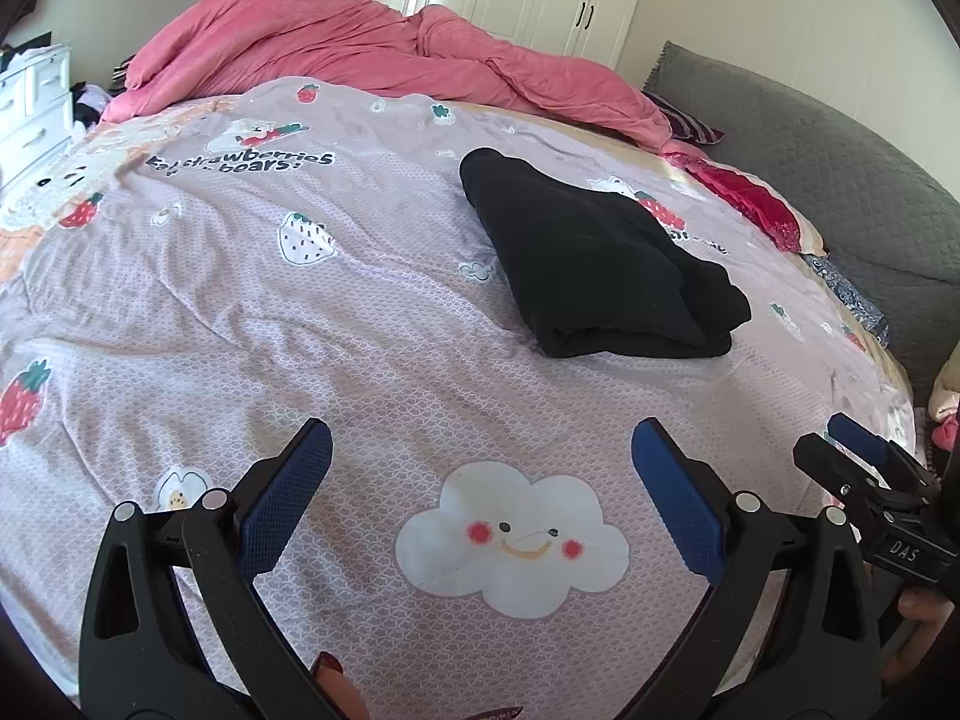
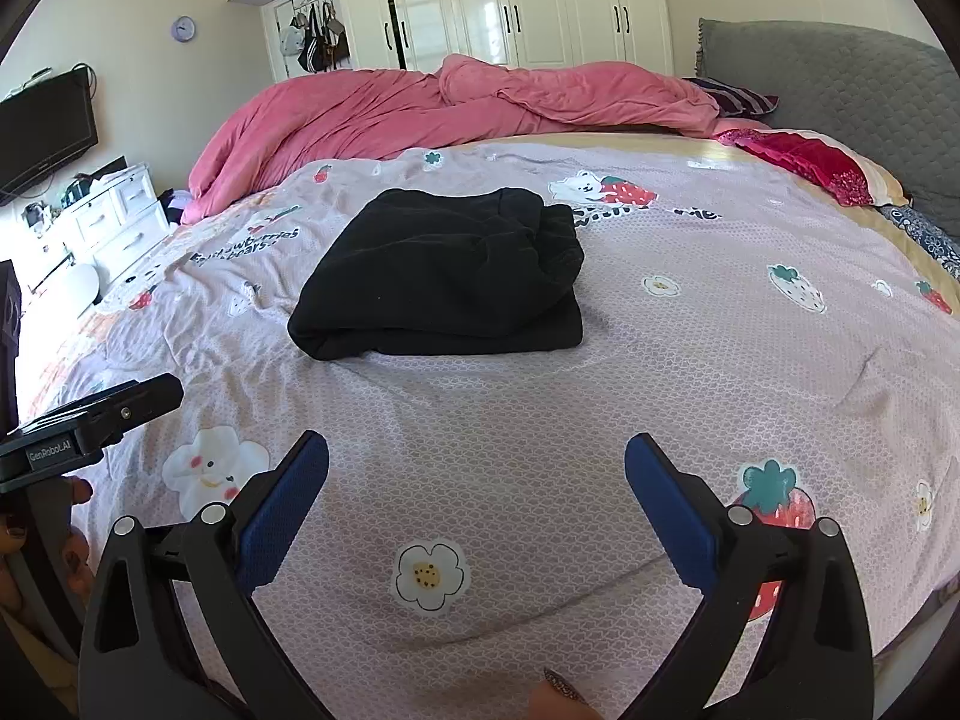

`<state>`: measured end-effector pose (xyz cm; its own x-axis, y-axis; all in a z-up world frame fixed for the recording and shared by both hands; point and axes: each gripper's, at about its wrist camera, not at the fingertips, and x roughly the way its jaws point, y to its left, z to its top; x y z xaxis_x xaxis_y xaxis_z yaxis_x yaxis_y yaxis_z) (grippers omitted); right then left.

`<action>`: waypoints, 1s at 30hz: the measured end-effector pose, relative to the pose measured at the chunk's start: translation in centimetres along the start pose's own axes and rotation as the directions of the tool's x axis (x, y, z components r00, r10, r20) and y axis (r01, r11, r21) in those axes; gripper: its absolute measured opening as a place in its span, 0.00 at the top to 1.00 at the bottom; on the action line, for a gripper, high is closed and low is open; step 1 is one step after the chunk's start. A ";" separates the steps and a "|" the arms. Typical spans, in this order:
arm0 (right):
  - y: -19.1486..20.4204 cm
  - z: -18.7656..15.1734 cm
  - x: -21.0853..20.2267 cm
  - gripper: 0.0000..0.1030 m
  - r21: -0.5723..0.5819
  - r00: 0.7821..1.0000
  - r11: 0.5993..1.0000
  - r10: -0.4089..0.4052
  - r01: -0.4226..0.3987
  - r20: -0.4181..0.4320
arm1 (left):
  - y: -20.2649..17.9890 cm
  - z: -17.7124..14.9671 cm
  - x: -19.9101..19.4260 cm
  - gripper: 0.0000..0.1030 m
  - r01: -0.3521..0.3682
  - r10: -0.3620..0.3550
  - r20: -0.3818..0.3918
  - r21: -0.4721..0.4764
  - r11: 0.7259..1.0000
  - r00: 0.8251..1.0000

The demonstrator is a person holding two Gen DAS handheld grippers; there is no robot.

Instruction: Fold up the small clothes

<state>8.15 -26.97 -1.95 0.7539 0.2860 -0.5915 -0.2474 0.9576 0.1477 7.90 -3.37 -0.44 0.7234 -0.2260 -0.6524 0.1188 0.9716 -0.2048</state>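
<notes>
From my remote station: at far left a white chest of drawers (image 2: 114, 222) stands beside the bed, with a black flat-screen television (image 2: 45, 132) mounted on the wall above it. My left gripper (image 1: 480, 450) hovers over the lilac printed bedsheet with strawberries, bears and clouds (image 1: 360, 312), its blue-padded jaws spread wide and holding nothing, a smiling white cloud print (image 1: 510, 540) lying on the sheet between and below them. Further along, near the middle of the bed, the folded black garment of soft knit fabric (image 2: 444, 276) rests flat on the sheet in a neat stack, well apart from both tools and touched by neither. Behind it a crumpled pink duvet (image 2: 420, 114) is heaped along the far edge of the bed, in front of glossy white wardrobe doors (image 2: 540, 0). My right gripper (image 2: 477, 450) also hangs above the sheet, jaws spread just as wide and empty, a white daisy print (image 2: 429, 576) under them. At right a red patterned pillow (image 2: 810, 165) lies against a grey quilted headboard (image 2: 840, 78). In the left wrist view the right gripper shows at the right edge, held in a hand (image 1: 918, 624).
</notes>
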 end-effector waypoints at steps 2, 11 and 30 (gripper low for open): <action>0.0 0.0 0.0 0.04 0.000 1.000 1.000 0.001 -0.001 0.000 | -0.1 0.0 -0.1 0.09 -0.007 0.007 0.002 0.003 1.000 1.000; 0.0 0.0 0.0 0.04 -0.001 1.000 1.000 -0.006 0.006 0.002 | -0.3 0.0 -0.2 0.09 -0.022 0.022 0.009 0.016 1.000 1.000; -0.5 -0.3 -0.2 0.04 0.001 1.000 1.000 -0.018 0.018 -0.003 | -0.5 -0.1 -0.4 0.09 -0.051 0.051 0.010 0.029 0.998 0.999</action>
<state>7.94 -27.51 -2.11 0.7565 0.2688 -0.5962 -0.2331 0.9626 0.1383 7.48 -3.82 -0.17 0.7355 -0.1758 -0.6543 0.1015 0.9834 -0.1502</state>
